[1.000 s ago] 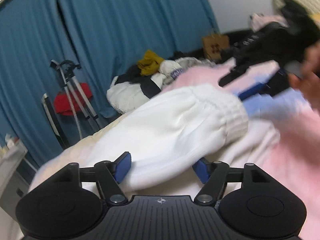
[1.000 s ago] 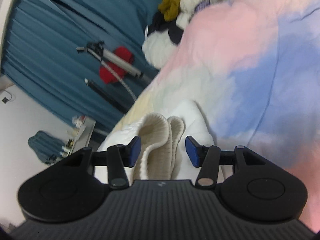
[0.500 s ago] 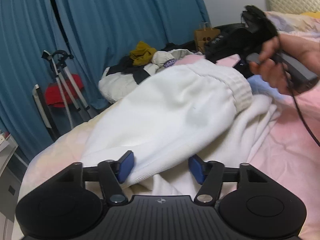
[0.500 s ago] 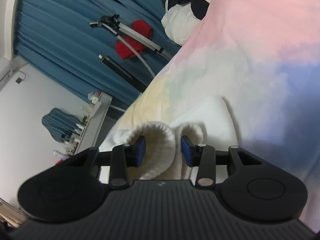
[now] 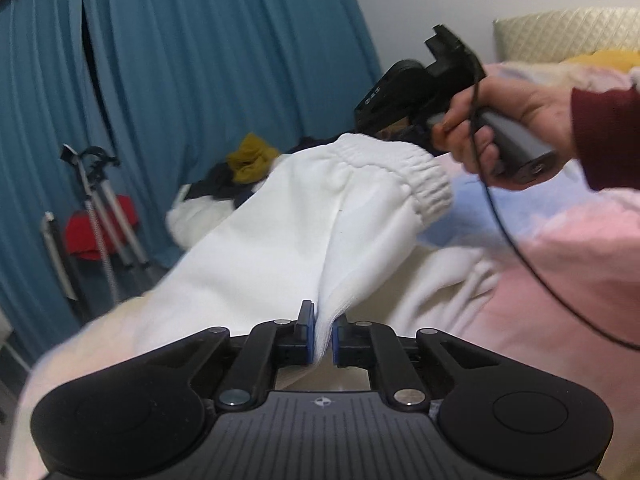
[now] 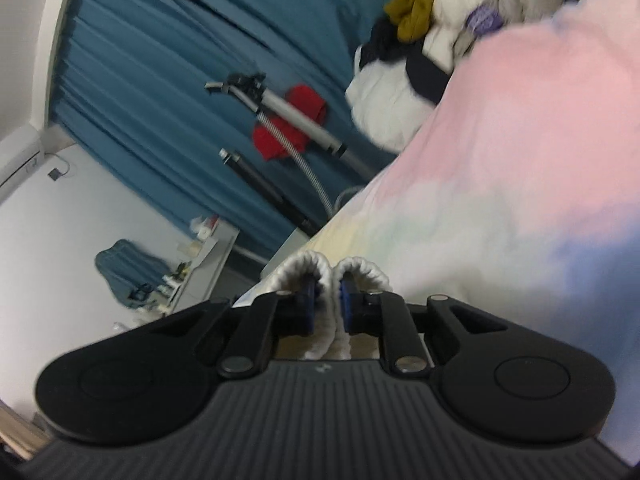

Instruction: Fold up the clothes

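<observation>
White trousers [image 5: 288,236] hang above the bed [image 5: 560,280], left tool [image 5: 322,334] clamped on fabric, right tool [image 6: 330,308] clamped on the waistband [image 6: 356,270].

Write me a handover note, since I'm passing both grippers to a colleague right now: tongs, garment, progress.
Left tongs: shut on the white sweatpants, pinching plain fabric.
Right tongs: shut on the same garment's ribbed elastic band.
The garment is stretched between both grippers and lifted above the pastel bedspread.
Done: both grasps secured.
Left: no finished fold visible yet; lay it down, fold it. More clothes wait in the pile at the bed's far end.
</observation>
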### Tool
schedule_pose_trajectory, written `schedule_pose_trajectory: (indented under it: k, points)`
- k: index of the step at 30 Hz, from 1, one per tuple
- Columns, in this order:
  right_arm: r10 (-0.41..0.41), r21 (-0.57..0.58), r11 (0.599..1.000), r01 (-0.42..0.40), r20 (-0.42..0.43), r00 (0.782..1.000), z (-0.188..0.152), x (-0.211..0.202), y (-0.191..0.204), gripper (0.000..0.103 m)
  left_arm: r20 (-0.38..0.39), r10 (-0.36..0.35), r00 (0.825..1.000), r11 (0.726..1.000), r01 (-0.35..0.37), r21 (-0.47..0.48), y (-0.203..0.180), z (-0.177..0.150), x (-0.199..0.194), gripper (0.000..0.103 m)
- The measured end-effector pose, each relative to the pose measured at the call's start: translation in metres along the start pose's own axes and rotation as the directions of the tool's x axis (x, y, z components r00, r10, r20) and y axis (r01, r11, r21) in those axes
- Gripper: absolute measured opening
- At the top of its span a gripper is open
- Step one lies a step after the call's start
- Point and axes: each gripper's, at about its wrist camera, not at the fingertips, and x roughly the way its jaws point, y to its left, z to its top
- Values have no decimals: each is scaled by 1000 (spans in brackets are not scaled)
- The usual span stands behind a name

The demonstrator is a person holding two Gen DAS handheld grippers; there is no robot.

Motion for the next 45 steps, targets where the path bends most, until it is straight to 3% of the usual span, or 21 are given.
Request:
schedule_pose_trajectory:
  k: [4,8,11,17,20,22,23,24,25,28,30,35,37,41,45]
  points:
    - [-122,4,992,123,-32,992,-12,11,-32,16,-90,-41,995,998,37,-50,-6,-9,26,11]
    - [-123,85,988,126,-42,992,-25,21,-56,19,-91,-63,994,995,56,-77,1,-14,29,14]
    - [-134,64,989,136,-30,990,-25,9,-38,20,-64,-89,994,990,82,-113,9,-9,20,26]
    - [-245,-13,969,246,21,969,-44,-50,-5,26,13,-120,993,973,120,-197,25,1,-7,62]
    - [-230,31,973,228,58,971,-61,-84,3,43,43,-94,995,955,102,-278,44,7,-22,75]
    - [-181,94,980,175,58,982,-71,-94,6,74,40,-50,998,944,60,-323,59,11,-30,85]
    - [-171,107,981,164,63,983,-77,-97,8,78,36,-32,999,931,42,-363,69,11,-33,88]
    - [-166,114,981,158,70,984,-82,-100,11,86,30,-15,999,911,26,-412,81,11,-35,98]
    - [-170,110,981,162,67,983,-88,-100,14,85,22,1,1000,888,10,-460,93,11,-36,103]
    - [-194,58,979,194,-13,981,-100,-84,22,85,6,2,1000,789,2,-615,129,1,-34,103]
    - [-231,7,973,232,-53,972,-106,-68,24,84,-26,3,1000,751,-19,-660,143,-5,-26,103]
    - [-298,-43,954,295,-78,951,-120,-36,8,85,-140,-9,990,725,-90,-683,158,-23,-2,102]
    - [-279,-23,960,278,-74,957,-121,-31,0,89,-196,-29,980,716,-116,-689,161,-31,6,101]
    - [-233,75,968,240,-94,968,-121,-27,-18,96,-204,-87,975,659,-98,-746,171,-46,7,102]
    - [-189,75,978,195,-85,978,-117,-33,-7,97,-208,-84,974,652,-105,-751,175,-51,6,102]
